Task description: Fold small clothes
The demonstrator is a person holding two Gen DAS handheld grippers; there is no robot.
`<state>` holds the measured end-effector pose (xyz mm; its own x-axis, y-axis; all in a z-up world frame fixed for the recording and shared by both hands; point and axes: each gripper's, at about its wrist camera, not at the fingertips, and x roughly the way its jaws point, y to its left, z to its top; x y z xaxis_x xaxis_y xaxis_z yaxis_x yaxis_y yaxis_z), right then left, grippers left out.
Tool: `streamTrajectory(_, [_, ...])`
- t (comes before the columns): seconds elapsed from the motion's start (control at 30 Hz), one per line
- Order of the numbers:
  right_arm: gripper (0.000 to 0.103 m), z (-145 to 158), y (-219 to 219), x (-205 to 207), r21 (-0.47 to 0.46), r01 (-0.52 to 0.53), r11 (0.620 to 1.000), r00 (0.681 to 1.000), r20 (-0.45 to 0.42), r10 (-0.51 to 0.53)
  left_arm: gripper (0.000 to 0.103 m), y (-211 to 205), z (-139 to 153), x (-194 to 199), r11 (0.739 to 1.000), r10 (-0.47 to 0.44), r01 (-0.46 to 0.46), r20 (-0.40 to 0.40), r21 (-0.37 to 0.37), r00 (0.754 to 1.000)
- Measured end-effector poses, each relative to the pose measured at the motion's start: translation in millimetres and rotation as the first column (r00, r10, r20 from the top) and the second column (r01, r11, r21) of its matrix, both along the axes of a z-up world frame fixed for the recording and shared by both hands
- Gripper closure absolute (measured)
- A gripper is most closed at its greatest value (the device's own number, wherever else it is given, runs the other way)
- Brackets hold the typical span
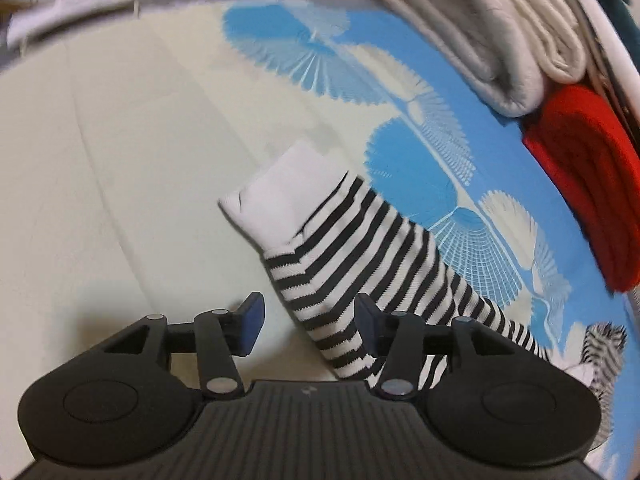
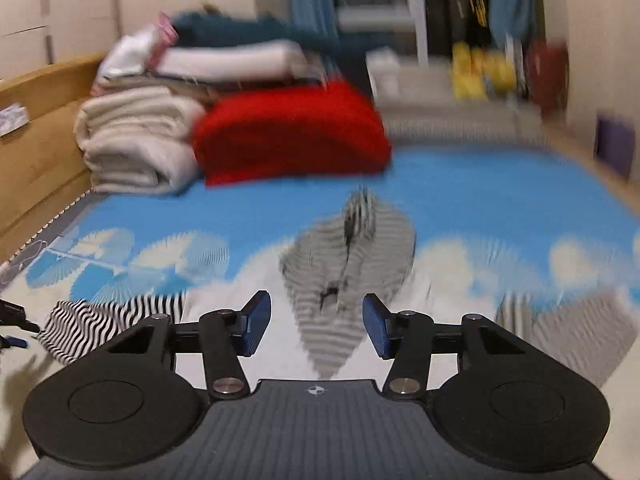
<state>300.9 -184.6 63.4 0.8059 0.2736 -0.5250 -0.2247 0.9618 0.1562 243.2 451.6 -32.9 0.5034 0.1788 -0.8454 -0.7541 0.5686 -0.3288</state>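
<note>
Socks: you have two striped black-and-white socks in sight. The first sock [image 1: 360, 264] has a white toe and lies flat on the bed sheet [image 1: 120, 160], running from the middle toward the near right in your left view. The second sock [image 2: 352, 280] sits crumpled farther out on the blue part of the sheet, straight ahead in your right view.
Blankets: one red blanket [image 2: 292, 132] and one folded cream blanket [image 2: 136, 140] are stacked side by side at the far edge of the bed, with more folded bedding piled on top.
Left tool: your left tool [image 1: 308, 316] hovers low over the near end of the first sock, its two blue pads apart. The sock passes between them and under the right finger; neither pad presses the cloth.
Right tool: your right tool [image 2: 316, 326] is held level, pointing at the second sock, its pads apart and holding nothing. The near tip of that sock shows in the gap, but you cannot tell whether it reaches the pads.
Hard to make out: your right view is smeared by motion, so the second sock's stripes and shape are unclear, and the room beyond the bed is only blurred colours. A grey striped patch at the near right of that view is too smeared to name. The first sock's cuff is hidden behind your left tool.
</note>
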Motion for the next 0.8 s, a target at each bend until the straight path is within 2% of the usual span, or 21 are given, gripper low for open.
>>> streamTrajectory(0.03, [0.05,-4.2,-2.0,8.5,0.036,-0.003,0.999,0.999,-0.049,0.005,0.049,0.8,-9.5,4.6,1.0,0.01,-0.01,-0.013,-0.028,1.0])
streamTrajectory(0.1, [0.05,-16.1,-7.6,24.4,0.089,-0.006,0.996,0.994,-0.112,0.016,0.053,2.7,-20.5,7.8,0.999,0.032,-0.034,-0.042,-0.038,0.999])
streamTrajectory(0.17, [0.05,-28.3,-14.3,36.9,0.069,0.041,0.997,0.989,-0.141,-0.031,0.103,-1.6,-24.2,15.7,0.999,0.032,-0.033,-0.063,-0.01,0.998])
streamTrajectory(0.2, [0.05,-34.0,-18.1,39.4,0.054,0.062,0.997,0.987,-0.155,-0.053,0.103,-5.9,-20.8,20.1,1.0,0.029,-0.028,-0.074,0.012,0.997])
streamTrajectory(0.27, [0.052,-41.1,-27.9,45.2,0.046,0.118,0.992,0.973,-0.204,-0.106,0.103,-25.7,1.5,32.0,0.99,0.031,-0.019,-0.085,0.141,0.996])
streamTrajectory(0.3, [0.057,-45.8,-35.9,46.8,0.063,0.14,0.988,0.967,-0.225,-0.122,0.103,-39.9,15.9,38.8,0.979,0.007,0.007,-0.069,0.203,0.998])
streamTrajectory(0.37, [0.063,-52.1,-51.5,48.2,0.109,0.182,0.977,0.953,-0.264,-0.148,0.103,-86.9,55.8,52.0,0.945,-0.105,0.095,0.016,0.313,0.994])
streamTrajectory(0.43, [0.064,-58.7,-63.5,54.8,0.118,0.205,0.972,0.949,-0.267,-0.168,0.103,-141.7,89.0,58.4,0.913,-0.245,0.19,0.11,0.362,0.963])
streamTrajectory(0.47, [0.064,-60.8,-67.4,55.1,0.107,0.219,0.97,0.948,-0.26,-0.185,0.103,-172.9,102.7,60.2,0.895,-0.321,0.246,0.155,0.372,0.934])
streamTrajectory(0.53, [0.064,-70.6,-80.4,59.7,0.101,0.249,0.963,0.941,-0.261,-0.216,0.103,-245.8,124.8,58.8,0.843,-0.494,0.393,0.237,0.368,0.837])
streamTrajectory(0.57, [0.063,-71.1,-84.3,57.4,0.108,0.273,0.956,0.933,-0.271,-0.236,0.103,-280.2,131.2,56.0,0.804,-0.575,0.475,0.267,0.357,0.773])
streamTrajectory(0.6, [0.062,-74.7,-89.7,58.3,0.123,0.293,0.948,0.925,-0.285,-0.249,0.102,-318.9,135.8,51.8,0.747,-0.662,0.578,0.301,0.328,0.686])
streamTrajectory(0.63, [0.062,-79.4,-95.4,60.5,0.139,0.312,0.94,0.918,-0.298,-0.26,0.096,-346.3,136.8,48.8,0.686,-0.727,0.668,0.323,0.29,0.607])
streamTrajectory(0.67, [0.062,-82.8,-98.2,61.1,0.151,0.325,0.934,0.913,-0.308,-0.268,0.078,-373.2,135.8,46.5,0.592,-0.794,0.769,0.339,0.241,0.505])
streamTrajectory(0.7, [0.06,-85.7,-101.7,59.4,0.164,0.337,0.927,0.908,-0.316,-0.274,0.07,-392.0,135.0,41.3,0.524,-0.831,0.821,0.35,0.227,0.433])
streamTrajectory(0.73, [0.058,-90.7,-105.7,58.6,0.176,0.347,0.921,0.904,-0.325,-0.278,0.063,-401.6,135.3,34.6,0.509,-0.84,0.823,0.352,0.251,0.413])
streamTrajectory(0.77, [0.056,-93.5,-107.8,57.0,0.184,0.353,0.917,0.902,-0.327,-0.282,0.061,-404.8,136.0,30.3,0.52,-0.84,0.808,0.34,0.276,0.424])
streamTrajectory(0.8, [0.055,-98.5,-110.6,55.6,0.189,0.364,0.912,0.898,-0.329,-0.291,0.061,-401.8,135.3,29.7,0.546,-0.828,0.791,0.325,0.277,0.458])
